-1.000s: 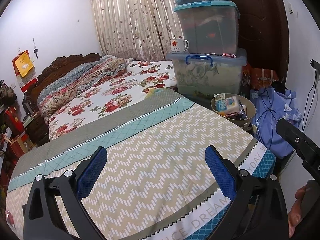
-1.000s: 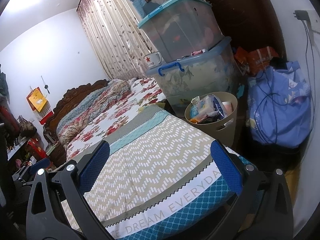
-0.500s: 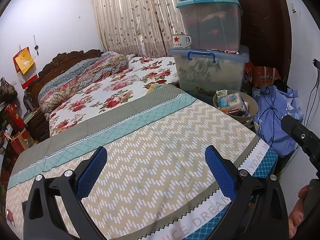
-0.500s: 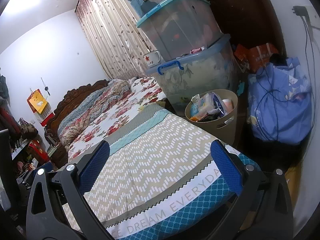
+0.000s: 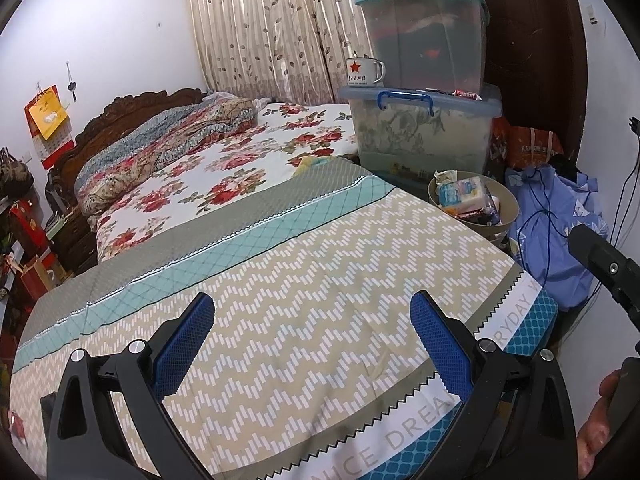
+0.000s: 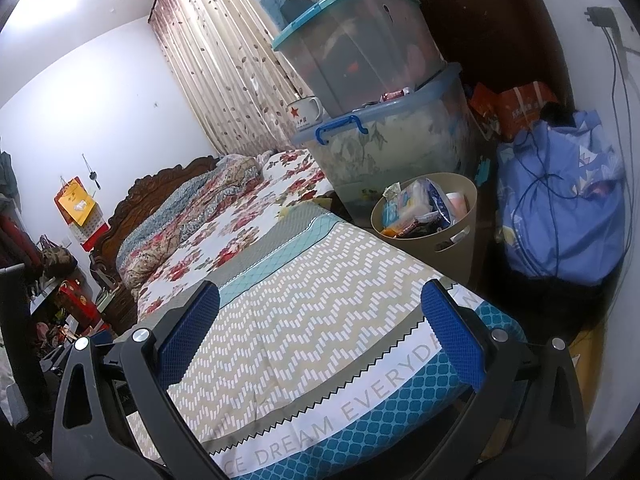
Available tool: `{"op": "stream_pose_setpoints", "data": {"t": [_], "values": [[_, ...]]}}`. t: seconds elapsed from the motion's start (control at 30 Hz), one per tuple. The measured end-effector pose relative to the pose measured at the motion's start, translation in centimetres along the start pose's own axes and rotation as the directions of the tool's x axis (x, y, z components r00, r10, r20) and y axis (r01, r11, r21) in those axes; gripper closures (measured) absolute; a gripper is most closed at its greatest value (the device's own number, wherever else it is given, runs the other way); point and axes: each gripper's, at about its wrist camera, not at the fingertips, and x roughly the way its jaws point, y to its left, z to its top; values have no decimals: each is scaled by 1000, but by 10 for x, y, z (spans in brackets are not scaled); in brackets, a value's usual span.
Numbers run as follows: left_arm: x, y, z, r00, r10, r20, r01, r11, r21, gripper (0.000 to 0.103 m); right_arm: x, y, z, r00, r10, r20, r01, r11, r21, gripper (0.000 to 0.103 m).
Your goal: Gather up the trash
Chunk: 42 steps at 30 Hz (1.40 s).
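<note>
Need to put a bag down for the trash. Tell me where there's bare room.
Free: the zigzag bedspread from the teal band to the lettered hem. Crowded: the trash bin is full, wedged between the stacked storage boxes and blue bag.

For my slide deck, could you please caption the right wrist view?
Open right gripper hovers over the patterned bedspread, facing a full beige trash bin beside stacked storage boxes.

Soft indoor light, top-left ceiling glare, fisheye-bent edges
</note>
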Motion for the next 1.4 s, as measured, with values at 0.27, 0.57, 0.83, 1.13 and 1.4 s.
{"op": "stream_pose_setpoints", "data": {"t": [0.27, 0.57, 0.83, 1.13, 1.4], "values": [[4, 1, -2, 1000, 1, -18, -2, 1000, -13, 9, 1, 0, -2, 1000, 0, -4, 0, 1000, 2, 3], [5, 2, -3, 1000, 7, -19, -7, 1000, -24, 9, -2, 2, -4, 1000, -2, -3, 2, 1000, 4, 3], [5, 3, -4, 1000, 21, -11, -22, 999, -33, 9, -2, 4, -5, 1000, 1, -3, -1, 1000, 3, 3], [4, 5, -6, 999, 33, -13, -34, 998, -53, 9, -1, 4, -5, 1000, 1, -4, -1, 1000, 3, 3], [8, 7, -9, 999, 34, -36, -36, 998, -59, 9, 1, 6, -5, 1000, 1, -9, -1, 1000, 6, 3]]}}
